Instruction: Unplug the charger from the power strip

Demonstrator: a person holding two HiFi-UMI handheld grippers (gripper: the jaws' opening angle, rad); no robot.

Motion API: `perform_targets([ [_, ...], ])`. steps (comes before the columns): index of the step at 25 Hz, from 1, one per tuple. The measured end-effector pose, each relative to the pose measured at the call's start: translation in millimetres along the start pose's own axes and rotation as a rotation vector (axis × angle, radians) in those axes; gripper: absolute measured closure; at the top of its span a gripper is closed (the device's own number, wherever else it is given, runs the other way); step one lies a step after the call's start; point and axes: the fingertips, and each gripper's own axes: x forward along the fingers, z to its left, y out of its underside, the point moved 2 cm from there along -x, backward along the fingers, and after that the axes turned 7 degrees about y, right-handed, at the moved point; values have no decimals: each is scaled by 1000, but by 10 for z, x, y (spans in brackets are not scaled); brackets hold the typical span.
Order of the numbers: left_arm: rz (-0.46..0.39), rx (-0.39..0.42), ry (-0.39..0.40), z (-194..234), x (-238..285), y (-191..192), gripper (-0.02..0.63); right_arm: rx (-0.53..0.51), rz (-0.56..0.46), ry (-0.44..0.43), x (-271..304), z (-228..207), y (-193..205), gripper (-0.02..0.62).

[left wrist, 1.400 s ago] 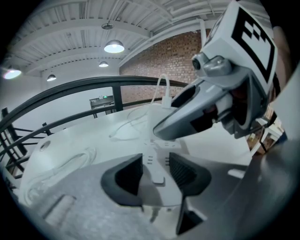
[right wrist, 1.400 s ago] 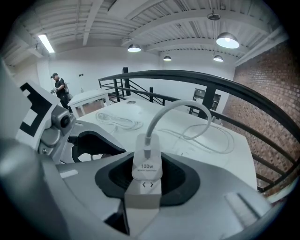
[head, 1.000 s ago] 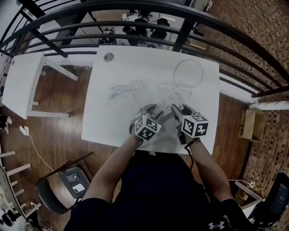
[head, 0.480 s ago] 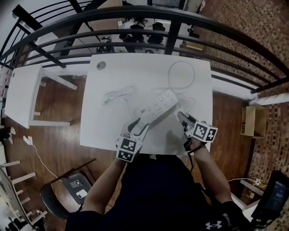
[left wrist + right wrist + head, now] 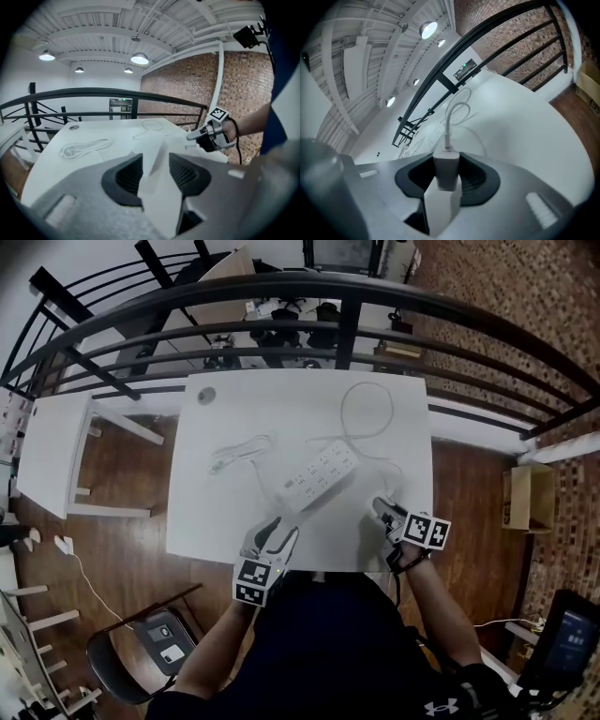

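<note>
A white power strip lies slantwise in the middle of the white table. My right gripper hovers near the front right edge, apart from the strip. In the right gripper view it is shut on the white charger. The charger's cable runs off in a loop at the back of the table. My left gripper hangs at the front edge, below the strip's near end. Its jaws stand open with only the table showing between them.
A loose coiled white cable lies left of the strip, and a small round disc sits at the far left corner. A black railing runs behind the table. A smaller white table stands left, a cardboard box right.
Both grippers have drawn back from the power strip toward the table's front edge. The right one came away with the charger in it. The left one let go of the strip.
</note>
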Motion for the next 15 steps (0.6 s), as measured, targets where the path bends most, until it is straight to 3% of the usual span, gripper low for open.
perform_targets([
  [12, -24, -17, -42, -203, 42, -56, 433, -36, 59, 38, -37, -291, 29, 451],
  [15, -31, -24, -59, -250, 44, -55, 433, -74, 72, 38, -45, -300, 33, 419],
])
